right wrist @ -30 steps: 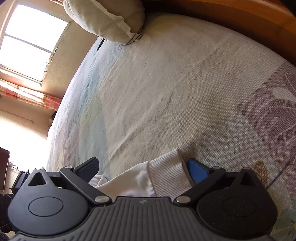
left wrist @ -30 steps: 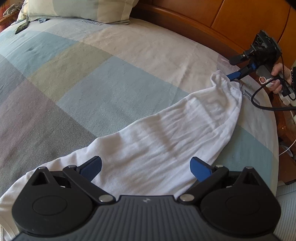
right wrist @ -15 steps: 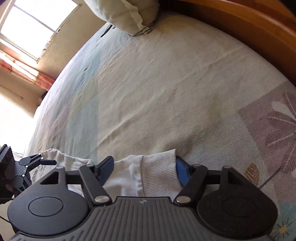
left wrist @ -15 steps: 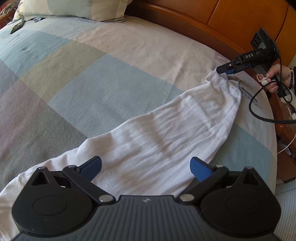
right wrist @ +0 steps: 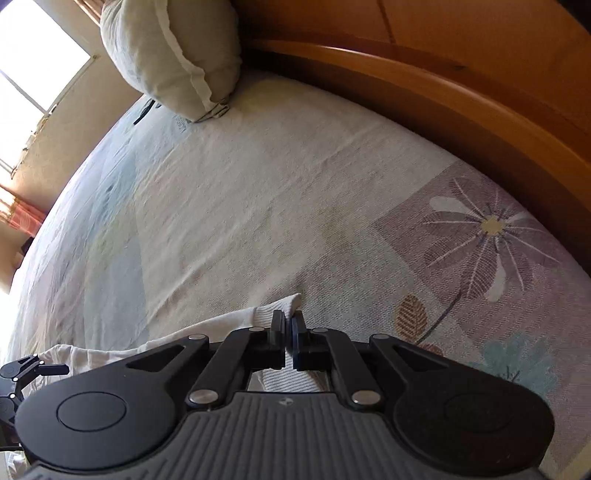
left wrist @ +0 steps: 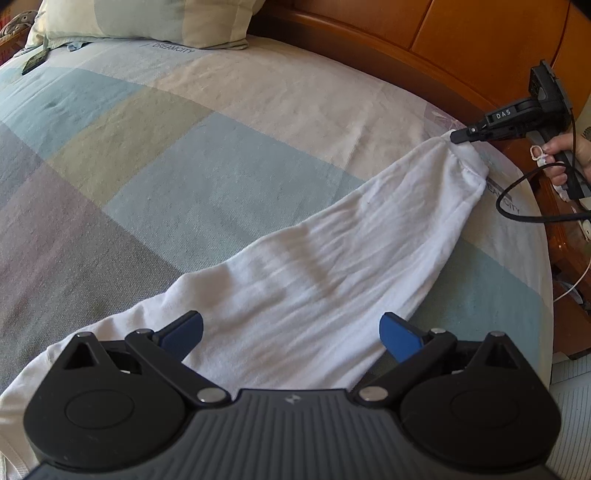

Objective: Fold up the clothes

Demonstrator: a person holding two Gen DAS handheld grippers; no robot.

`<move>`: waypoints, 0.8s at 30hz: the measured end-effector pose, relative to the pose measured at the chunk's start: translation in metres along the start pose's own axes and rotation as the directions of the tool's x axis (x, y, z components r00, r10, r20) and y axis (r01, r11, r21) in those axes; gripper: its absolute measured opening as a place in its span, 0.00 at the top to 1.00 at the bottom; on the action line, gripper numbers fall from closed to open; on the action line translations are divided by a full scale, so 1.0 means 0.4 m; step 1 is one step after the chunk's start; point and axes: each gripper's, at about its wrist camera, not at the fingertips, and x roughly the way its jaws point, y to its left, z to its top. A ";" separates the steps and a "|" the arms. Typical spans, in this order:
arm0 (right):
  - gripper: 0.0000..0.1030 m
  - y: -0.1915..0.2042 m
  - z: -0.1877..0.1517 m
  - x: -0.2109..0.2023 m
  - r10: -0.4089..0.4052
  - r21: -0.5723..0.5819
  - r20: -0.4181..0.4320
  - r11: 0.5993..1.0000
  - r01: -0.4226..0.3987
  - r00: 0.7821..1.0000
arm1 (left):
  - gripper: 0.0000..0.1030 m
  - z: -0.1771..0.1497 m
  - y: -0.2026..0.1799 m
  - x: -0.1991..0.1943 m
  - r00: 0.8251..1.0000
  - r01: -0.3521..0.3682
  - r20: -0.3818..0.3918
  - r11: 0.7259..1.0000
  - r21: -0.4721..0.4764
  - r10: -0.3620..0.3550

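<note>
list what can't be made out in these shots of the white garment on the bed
- White garment: near end, left wrist view, hidden under the left hand-held gripper body and cut by the bottom edge.
- Ribbed cuff: right wrist view, mostly covered by the shut right hand-held gripper.
- Dark flat object by the pillow: too small to identify.
- Person's hand: cut off by the right edge.

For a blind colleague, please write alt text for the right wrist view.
The right gripper is shut on the ribbed cuff of a white garment lying on a bed with a pale, flower-printed cover. A pillow lies at the far end by a wooden headboard, with a bright window at the upper left.
</note>
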 end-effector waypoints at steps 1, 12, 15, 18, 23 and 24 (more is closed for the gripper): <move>0.92 -0.011 -0.006 -0.008 -0.019 0.029 0.012 0.999 0.019 1.000 | 0.02 0.005 0.002 0.000 1.000 -0.001 0.005 1.000 0.004 0.001; 0.67 0.034 -0.118 -0.043 -0.016 0.135 0.057 0.991 0.009 0.998 | 0.52 0.116 0.067 0.026 1.000 0.023 0.003 0.972 0.233 -0.025; 0.67 0.069 -0.164 -0.039 0.006 0.113 0.030 0.994 -0.010 1.000 | 0.58 0.147 0.067 0.055 0.995 0.100 -0.061 0.937 0.334 -0.084; 0.66 0.094 -0.197 -0.034 0.033 0.107 0.007 0.994 -0.033 0.999 | 0.62 0.160 0.052 0.103 0.988 0.135 -0.124 0.893 0.430 -0.090; 0.65 0.121 -0.225 -0.027 0.047 0.095 -0.022 0.994 -0.045 0.999 | 0.64 0.171 0.027 0.139 0.969 0.209 -0.217 0.849 0.485 -0.115; 0.65 0.123 -0.228 -0.029 0.051 0.096 -0.023 0.994 -0.048 0.998 | 0.66 0.173 0.023 0.144 0.965 0.225 -0.234 0.842 0.490 -0.121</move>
